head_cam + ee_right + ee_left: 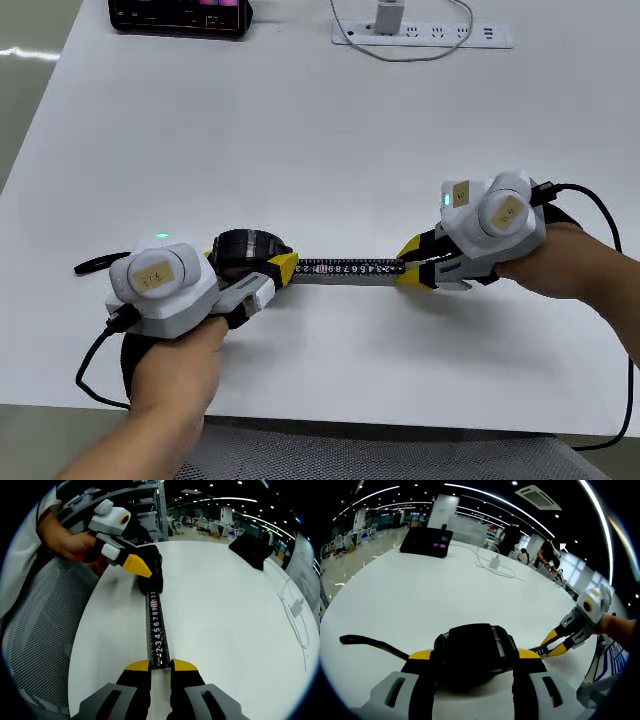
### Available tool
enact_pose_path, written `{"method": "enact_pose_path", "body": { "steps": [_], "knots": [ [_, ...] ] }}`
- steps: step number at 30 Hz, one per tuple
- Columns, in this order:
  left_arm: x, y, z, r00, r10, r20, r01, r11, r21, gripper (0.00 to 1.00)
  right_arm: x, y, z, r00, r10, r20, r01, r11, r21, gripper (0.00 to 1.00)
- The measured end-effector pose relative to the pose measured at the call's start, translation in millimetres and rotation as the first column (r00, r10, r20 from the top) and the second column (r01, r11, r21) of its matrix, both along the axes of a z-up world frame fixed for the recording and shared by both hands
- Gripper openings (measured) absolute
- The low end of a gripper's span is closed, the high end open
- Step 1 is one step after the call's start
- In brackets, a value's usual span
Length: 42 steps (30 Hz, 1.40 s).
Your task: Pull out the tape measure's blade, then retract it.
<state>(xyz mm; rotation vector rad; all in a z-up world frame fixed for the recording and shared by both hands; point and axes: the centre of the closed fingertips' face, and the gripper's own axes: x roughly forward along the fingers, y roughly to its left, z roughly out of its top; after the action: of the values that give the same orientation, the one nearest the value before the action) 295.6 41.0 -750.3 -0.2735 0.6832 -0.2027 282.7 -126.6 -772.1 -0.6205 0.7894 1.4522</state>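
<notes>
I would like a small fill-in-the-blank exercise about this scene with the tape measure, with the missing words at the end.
1. The left gripper is shut on the tape measure's case, whose colour is ____.
2. The right gripper is shut on the tip of the blade, which is pulled partly ____ of the case.
3. The lowest numbers printed on the blade lie nearest the ____ gripper.
Missing words: black; out; right.
</notes>
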Motion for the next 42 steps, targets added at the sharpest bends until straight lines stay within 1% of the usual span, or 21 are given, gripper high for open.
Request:
{"method": "enact_pose_path", "body": {
  "steps": [25,38,42],
  "knots": [
    [1.1,1.9,0.2,1.000,0.008,-0.004,-0.008,1.000,-0.017,0.57,3.8,21.8,-2.6,1.000,0.014,-0.011,-0.014,1.000,0.020,0.11],
    [1.2,2.5,0.6,1.000,0.011,-0.005,-0.012,1.000,-0.025,0.57,5.9,39.9,-4.4,0.999,0.024,-0.021,-0.023,0.999,0.039,0.11],
    [1.4,2.5,0.5,1.000,0.010,-0.005,-0.011,1.000,-0.024,0.57,4.4,46.4,-4.7,0.999,0.027,-0.025,-0.026,0.999,0.047,0.11]
  ]
}}
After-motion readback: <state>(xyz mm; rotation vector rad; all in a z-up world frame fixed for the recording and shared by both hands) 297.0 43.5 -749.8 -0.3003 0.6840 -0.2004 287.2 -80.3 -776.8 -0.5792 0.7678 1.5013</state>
